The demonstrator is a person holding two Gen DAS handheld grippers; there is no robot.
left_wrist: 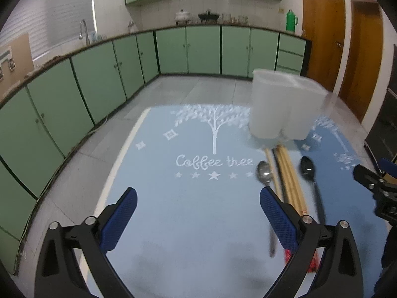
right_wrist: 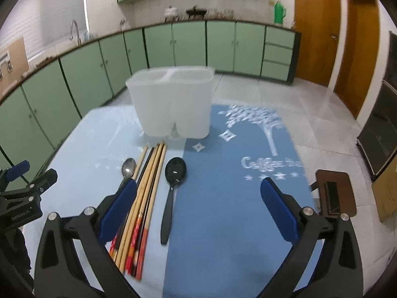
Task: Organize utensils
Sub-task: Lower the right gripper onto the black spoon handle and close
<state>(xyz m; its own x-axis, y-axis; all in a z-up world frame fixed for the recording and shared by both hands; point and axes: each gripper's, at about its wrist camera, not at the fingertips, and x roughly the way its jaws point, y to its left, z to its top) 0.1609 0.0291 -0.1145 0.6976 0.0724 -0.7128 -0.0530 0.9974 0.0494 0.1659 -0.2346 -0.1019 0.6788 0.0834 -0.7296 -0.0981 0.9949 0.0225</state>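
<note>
- A translucent white utensil holder (right_wrist: 172,103) stands upright on the surface, with two open compartments side by side, both apparently empty.
- A bundle of wooden chopsticks (right_wrist: 146,193) lies just in front of the holder, tips toward it; the near ends are patterned red and black.
- A metal spoon (right_wrist: 128,167) lies to the left of the chopsticks, bowl facing up and toward the holder.
- A black plastic spoon (right_wrist: 171,191) lies to their right, bowl toward the holder, handle pointing away from it.
</note>
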